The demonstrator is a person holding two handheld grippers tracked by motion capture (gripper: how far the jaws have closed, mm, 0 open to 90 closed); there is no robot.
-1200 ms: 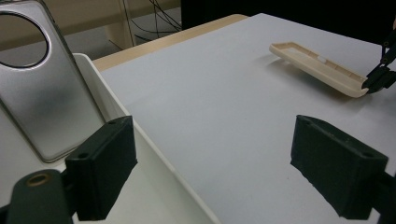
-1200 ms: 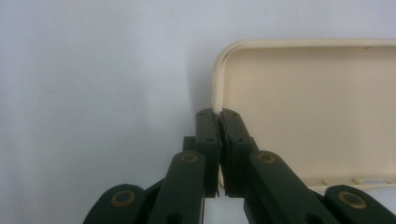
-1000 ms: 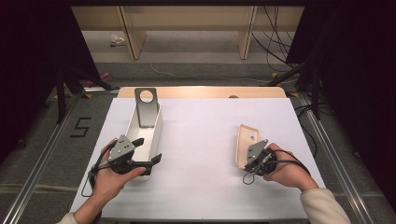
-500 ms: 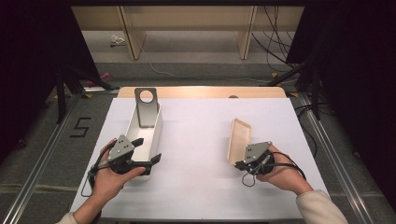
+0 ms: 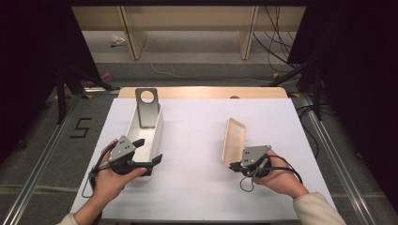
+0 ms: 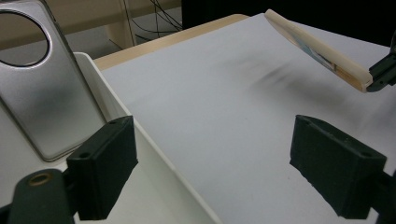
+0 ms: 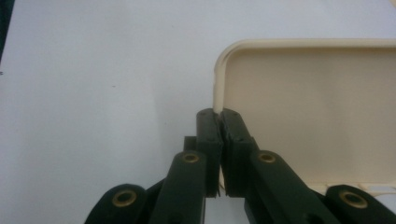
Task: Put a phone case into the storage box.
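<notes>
Since the earlier frame, my right gripper (image 5: 233,164), clamped on one cream lid (image 5: 234,139), had tipped it upright; left gripper (image 5: 151,151) gaped wide astride one white bin (image 5: 157,123), its single metal plate (image 5: 147,107) inside.

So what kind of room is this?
Probably a lab set up for recording: a white-covered table ringed by dark curtains, with cables trailing on the floor and a taped number beside it.

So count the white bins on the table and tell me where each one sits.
1. The white bin sits on the table's left side, a grey metal plate standing at its far end. The left tongs straddle its near right wall. The cream lid is no bin.
</notes>
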